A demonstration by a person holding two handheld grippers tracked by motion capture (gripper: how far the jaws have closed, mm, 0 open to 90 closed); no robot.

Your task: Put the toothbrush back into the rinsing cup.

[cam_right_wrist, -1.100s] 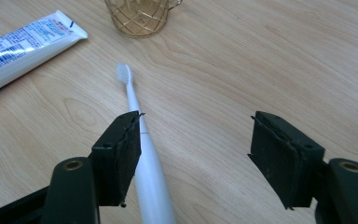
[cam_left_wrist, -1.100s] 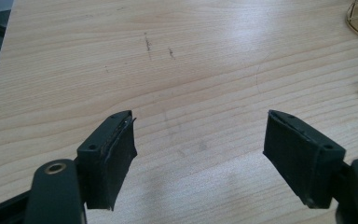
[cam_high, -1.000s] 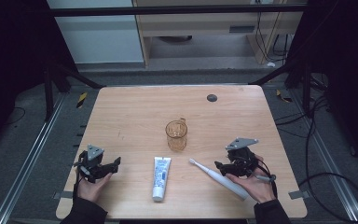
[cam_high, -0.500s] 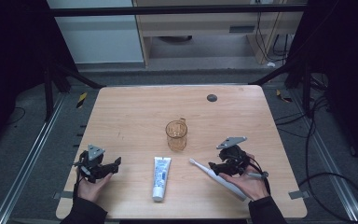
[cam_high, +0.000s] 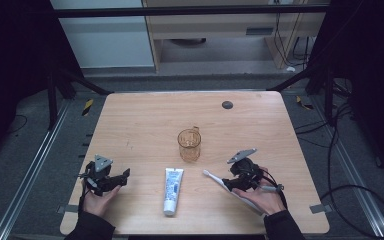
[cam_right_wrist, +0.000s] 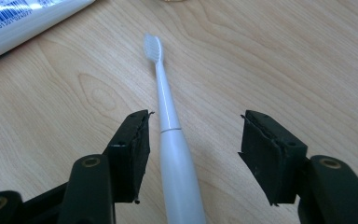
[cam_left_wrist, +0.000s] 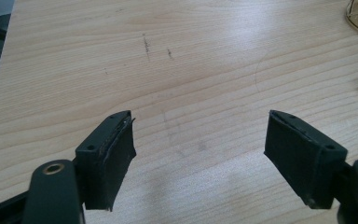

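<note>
The toothbrush (cam_right_wrist: 170,126) lies flat on the desk (cam_high: 145,120), its brush head pointing toward the cup (cam_high: 189,145). The right gripper (cam_right_wrist: 193,154), jaws just closing, straddles its handle without pressing; the left gripper (cam_left_wrist: 200,158) is released.

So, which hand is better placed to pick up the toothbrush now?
Right. The right gripper already straddles the toothbrush, jaws closing, not yet touching. The left gripper is open over bare table.

The toothbrush (cam_right_wrist: 175,154) is white and slim, lying flat on the wooden table (cam_high: 145,120). Its thin neck widens at a seam into a thicker handle, and its pale bristled head points toward the amber cup (cam_high: 189,145). It lies slantwise, near the cup, on that cup's right and nearer the person.
</note>
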